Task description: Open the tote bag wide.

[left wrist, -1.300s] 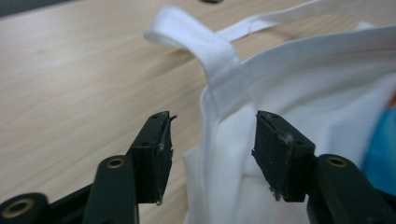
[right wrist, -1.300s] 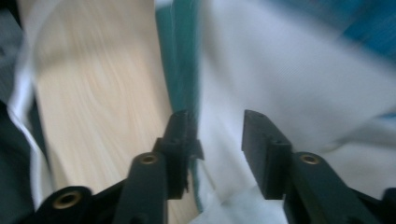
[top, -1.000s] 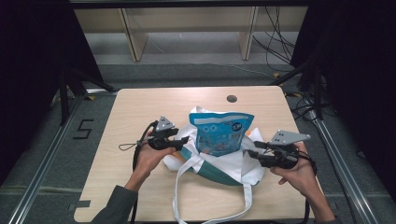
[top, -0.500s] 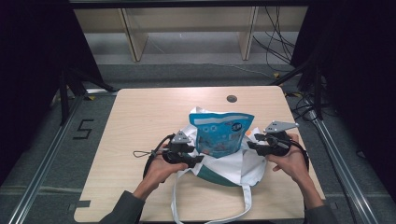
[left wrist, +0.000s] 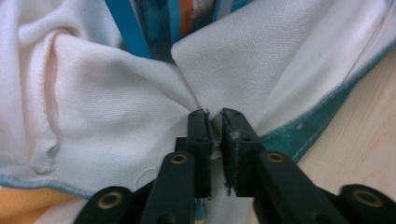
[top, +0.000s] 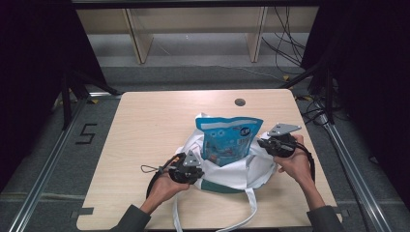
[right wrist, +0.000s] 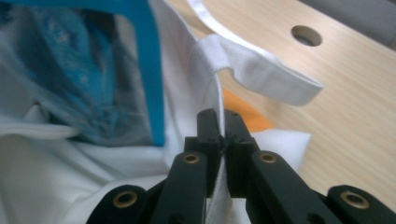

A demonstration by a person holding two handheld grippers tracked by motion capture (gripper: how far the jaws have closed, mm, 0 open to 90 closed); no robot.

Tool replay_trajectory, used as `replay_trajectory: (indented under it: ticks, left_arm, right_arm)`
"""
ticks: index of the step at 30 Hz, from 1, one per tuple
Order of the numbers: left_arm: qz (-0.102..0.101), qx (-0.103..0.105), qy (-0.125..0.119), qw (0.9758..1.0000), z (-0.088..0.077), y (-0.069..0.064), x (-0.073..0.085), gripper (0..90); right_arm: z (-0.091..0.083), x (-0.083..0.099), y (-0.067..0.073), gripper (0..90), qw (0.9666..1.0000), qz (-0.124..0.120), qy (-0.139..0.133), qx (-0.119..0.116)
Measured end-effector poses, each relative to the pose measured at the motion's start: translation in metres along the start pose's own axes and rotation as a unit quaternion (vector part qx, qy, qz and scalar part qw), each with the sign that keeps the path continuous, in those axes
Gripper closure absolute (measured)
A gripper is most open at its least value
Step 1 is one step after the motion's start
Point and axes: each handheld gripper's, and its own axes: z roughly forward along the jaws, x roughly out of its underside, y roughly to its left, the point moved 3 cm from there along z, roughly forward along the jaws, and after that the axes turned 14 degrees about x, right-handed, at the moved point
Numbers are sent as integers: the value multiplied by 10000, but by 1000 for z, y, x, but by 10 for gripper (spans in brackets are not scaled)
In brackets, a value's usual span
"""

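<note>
High view: white fabric tote bag with teal trim (top: 227, 169) lies on the pale wooden table (top: 145, 125), on the person's side of the round cable hole (top: 240, 102). A blue printed plastic snack pouch (top: 227, 140) stands upright in the bag's mouth, its lower half inside and its top sticking out toward the hole. Left gripper (top: 196, 170) sits at the bag's left rim, right gripper (top: 263, 143) at its right rim; both have just been closing, cloth between the jaws. White strap handles (top: 251, 212) trail off toward the table's near edge. Judgement: pouch is loaded and both rims are gripped; what is left is probably pulling the mouth up around the pouch, or lifting the bag. A black "5" (top: 86, 134) is marked on the floor, left of the table.

Left gripper view: left gripper (left wrist: 215, 116) jaws pressed together, pinching a fold of white cloth; teal hem just right, pouch above.

Right gripper view: right gripper (right wrist: 221, 116) clamped on the bag's thin white edge, beside the strap's base. Pouch at left. Pouch print too blurred to read; no brand legible.
</note>
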Motion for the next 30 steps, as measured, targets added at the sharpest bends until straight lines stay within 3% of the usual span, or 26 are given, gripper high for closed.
replay_trajectory:
  ticks: [2, 5, 7, 10, 13, 15, 17, 21, 23, 24, 25, 26, 27, 29, 30]
  left_arm:
    - [20, -8, 7, 10000, 1, 0, 3, 873]
    - [100, -38, 107, 9999, 1, 0, 7, 882]
    - [87, -35, 83, 9999, 5, -1, 9, 893]
    - [119, -63, 76, 9999, 5, -2, 9, 893]
    - [110, -83, 85, 9999, 4, -1, 10, 892]
    - [134, -92, 52, 9999, 2, -1, 8, 879]
    - [147, -113, -41, 9998, -4, 0, 5, 803]
    - [-2, -109, -517, 9986, -25, 6, -6, 677]
    - [-4, -172, -713, 9973, -37, 12, -12, 636]
    - [-106, -270, -834, 9961, -41, 15, -15, 623]
    - [-118, -374, -920, 9950, -46, 20, -18, 609]
    - [-126, -440, -981, 9941, -50, 26, -21, 605]
    - [-171, -521, -1048, 9930, -52, 32, -24, 605]
    - [-264, -938, -1058, 9896, -54, 49, -28, 591]
    - [-147, -1150, -924, 9890, -54, 59, -29, 593]
  right_arm:
    - [2, -2, -6, 882, 9998, -38, -147, 142]
    - [14, -2, -17, 882, 9992, 167, -149, 323]
    - [29, 3, -22, 882, 9988, 306, 54, 368]
    - [59, 17, -24, 882, 9976, 262, 472, 443]
    - [76, 27, -20, 883, 9970, 318, 601, 376]
    - [73, 25, -19, 879, 9972, 222, 553, 462]
    - [71, 25, -19, 842, 9972, 211, 564, 437]
    - [55, 20, -28, 635, 9957, 625, 513, 443]
    - [45, 18, -33, 583, 9960, 759, 292, 376]
    - [36, 17, -33, 548, 9944, 953, 333, 316]
    - [31, 17, -34, 538, 9952, 888, 147, 371]
    - [23, 15, -31, 535, 9940, 1041, 160, 287]
    - [16, 16, -30, 529, 9957, 877, 73, 301]
    - [3, 17, -19, 500, 9948, 994, 98, 207]
    - [-1, 16, -16, 495, 9945, 1026, 106, 201]
